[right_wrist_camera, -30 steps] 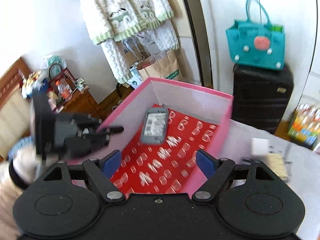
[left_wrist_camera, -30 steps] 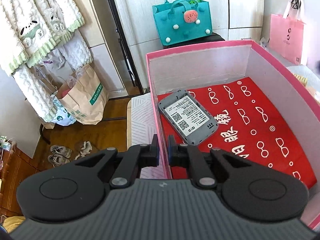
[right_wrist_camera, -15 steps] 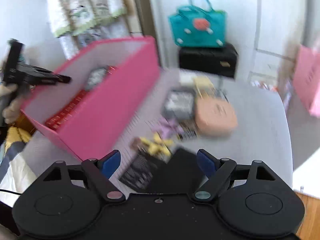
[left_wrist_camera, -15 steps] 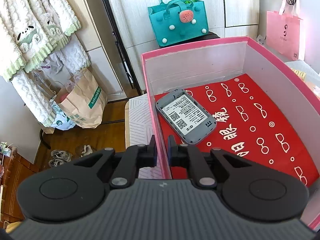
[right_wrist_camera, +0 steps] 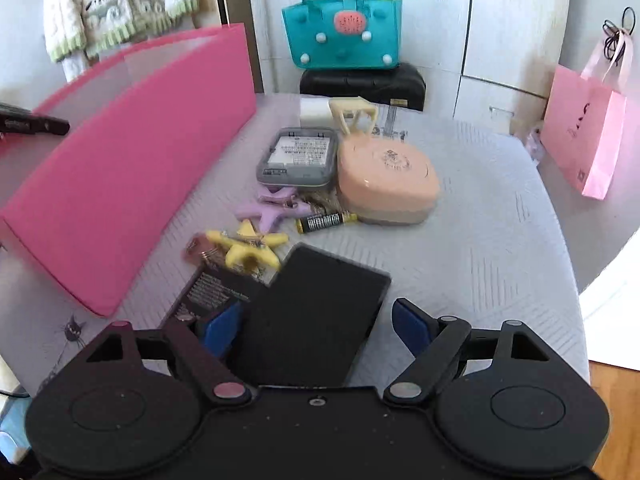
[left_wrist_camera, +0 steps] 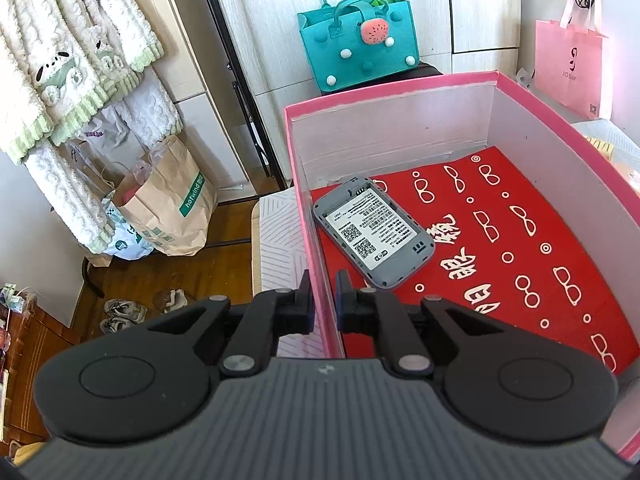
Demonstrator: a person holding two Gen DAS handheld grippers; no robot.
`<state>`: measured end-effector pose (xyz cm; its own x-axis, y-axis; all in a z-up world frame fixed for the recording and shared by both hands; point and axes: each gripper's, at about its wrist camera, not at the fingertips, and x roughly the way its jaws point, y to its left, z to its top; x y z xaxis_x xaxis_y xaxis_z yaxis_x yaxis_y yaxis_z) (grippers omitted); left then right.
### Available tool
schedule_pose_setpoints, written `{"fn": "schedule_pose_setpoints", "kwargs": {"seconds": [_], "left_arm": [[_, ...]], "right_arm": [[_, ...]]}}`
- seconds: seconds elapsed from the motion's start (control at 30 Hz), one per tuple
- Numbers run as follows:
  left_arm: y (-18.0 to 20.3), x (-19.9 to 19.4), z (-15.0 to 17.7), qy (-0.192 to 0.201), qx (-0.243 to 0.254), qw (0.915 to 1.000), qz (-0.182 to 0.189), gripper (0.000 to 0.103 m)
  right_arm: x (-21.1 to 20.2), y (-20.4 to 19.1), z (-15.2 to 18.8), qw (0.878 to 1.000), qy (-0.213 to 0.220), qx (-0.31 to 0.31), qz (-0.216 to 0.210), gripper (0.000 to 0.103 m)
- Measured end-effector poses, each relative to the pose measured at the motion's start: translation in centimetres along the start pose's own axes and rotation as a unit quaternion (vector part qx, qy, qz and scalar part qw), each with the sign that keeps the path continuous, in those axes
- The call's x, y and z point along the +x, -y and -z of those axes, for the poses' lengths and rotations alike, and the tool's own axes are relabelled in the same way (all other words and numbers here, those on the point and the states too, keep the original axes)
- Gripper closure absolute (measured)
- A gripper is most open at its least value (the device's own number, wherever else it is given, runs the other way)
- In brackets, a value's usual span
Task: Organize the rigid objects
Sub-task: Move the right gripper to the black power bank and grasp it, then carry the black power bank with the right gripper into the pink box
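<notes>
the left hand-held gripper (left_wrist_camera: 323,300) is clamped on the near left wall of the pink box (left_wrist_camera: 308,216), one finger outside and one inside. the box sits at the left side of the grey counter (right_wrist_camera: 480,240). on its red patterned floor lies a grey device (left_wrist_camera: 372,232), label side up, its long axis running diagonally from the far left corner toward the middle; it lies just beside the left wall.

the right hand-held gripper (right_wrist_camera: 316,328) stands wide over a flat black slab (right_wrist_camera: 312,320), its jaws having just been closing a little. the slab lies between the blue pads (right_wrist_camera: 408,326), its long axis pointing away and slightly right. i cannot tell whether the left pad touches it; the right pad stands clear. the slab's near end is hidden under the gripper body.

a dark printed packet (right_wrist_camera: 216,288) lies partly under the slab on its left. beyond it lie a yellow star-shaped clip (right_wrist_camera: 248,246), a purple one (right_wrist_camera: 276,208), a battery (right_wrist_camera: 326,222), a second grey device (right_wrist_camera: 300,158) and a peach case (right_wrist_camera: 386,176). a cream claw clip (right_wrist_camera: 354,114) and a white block (right_wrist_camera: 314,110) lie near the far edge, partly blocked by the case.
</notes>
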<state>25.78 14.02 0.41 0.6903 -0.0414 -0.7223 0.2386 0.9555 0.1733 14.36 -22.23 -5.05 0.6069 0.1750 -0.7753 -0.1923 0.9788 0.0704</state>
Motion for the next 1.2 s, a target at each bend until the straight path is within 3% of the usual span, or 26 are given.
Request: {"fn": "schedule_pose_setpoints", "kwargs": {"seconds": [0.07,0.17,0.4,0.5,0.63,1.03,1.2], "left_arm": [[0.1,0.0,0.0,-0.002,0.003,1.0,-0.002,0.095],[0.3,0.0,-0.1,-0.003,0.007,1.0,-0.005,0.095],[-0.1,0.0,-0.1,-0.002,-0.004,1.0,0.002,0.095],[0.0,0.0,-0.1,-0.004,0.006,1.0,-0.004,0.095],[0.1,0.0,-0.1,-0.006,0.008,0.9999,-0.006,0.095],[-0.3,0.0,0.0,-0.002,-0.008,1.0,0.003,0.095],[-0.4,0.1,0.0,0.001,-0.019,0.9998,0.009,0.095]], "right_arm": [[-0.3,0.3,0.2,1.0,0.002,-0.007,-0.012,0.025],[-0.7,0.4,0.4,0.999,-0.002,-0.037,0.005,0.028],[-0.1,1.2,0.2,0.999,-0.033,-0.031,0.004,0.028],[0.2,1.1,0.1,0.999,-0.02,-0.039,-0.006,0.034],[0.3,1.5,-1.0,0.998,-0.042,-0.042,-0.015,0.035],[-3.4,0.7,-5.0,0.998,0.02,-0.065,-0.009,0.035],[-5.9,-1.8,-8.6,0.99,0.083,-0.097,-0.067,0.035]]}}
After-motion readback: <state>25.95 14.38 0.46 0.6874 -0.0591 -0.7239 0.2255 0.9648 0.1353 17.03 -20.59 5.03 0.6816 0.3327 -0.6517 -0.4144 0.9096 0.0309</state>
